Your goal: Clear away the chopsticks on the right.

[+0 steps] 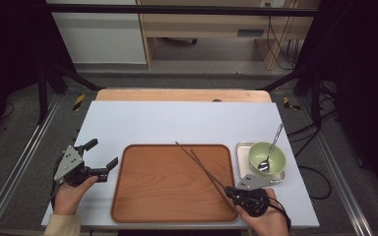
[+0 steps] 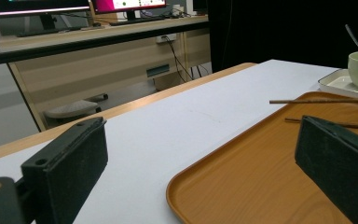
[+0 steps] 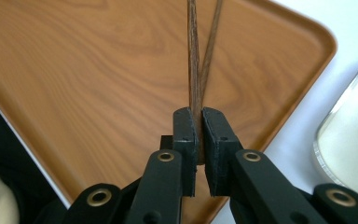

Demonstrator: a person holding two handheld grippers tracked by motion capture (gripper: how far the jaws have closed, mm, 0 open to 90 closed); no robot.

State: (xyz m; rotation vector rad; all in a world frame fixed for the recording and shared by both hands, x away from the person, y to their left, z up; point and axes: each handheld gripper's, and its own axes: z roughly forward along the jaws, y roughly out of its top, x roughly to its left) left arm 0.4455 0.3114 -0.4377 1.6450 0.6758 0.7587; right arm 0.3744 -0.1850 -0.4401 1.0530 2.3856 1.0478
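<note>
A pair of brown wooden chopsticks [image 1: 202, 164] runs slantwise over the right half of a brown wooden tray [image 1: 147, 196]. My right gripper [image 1: 232, 191] is shut on the chopsticks' near ends at the tray's front right corner; in the right gripper view the chopsticks [image 3: 200, 60] stick out between the closed jaws of that gripper [image 3: 199, 122]. My left gripper [image 1: 103, 156] is held open just left of the tray, nothing between its jaws. In the left gripper view the tray [image 2: 242, 186] and the chopsticks [image 2: 321, 101] lie ahead to the right.
A pale green bowl [image 1: 267, 158] with a metal spoon [image 1: 271, 147] stands on a small white dish [image 1: 241, 156] right of the tray. The white tabletop [image 1: 177, 123] stretches behind the tray. A wooden desk and cables lie beyond the table.
</note>
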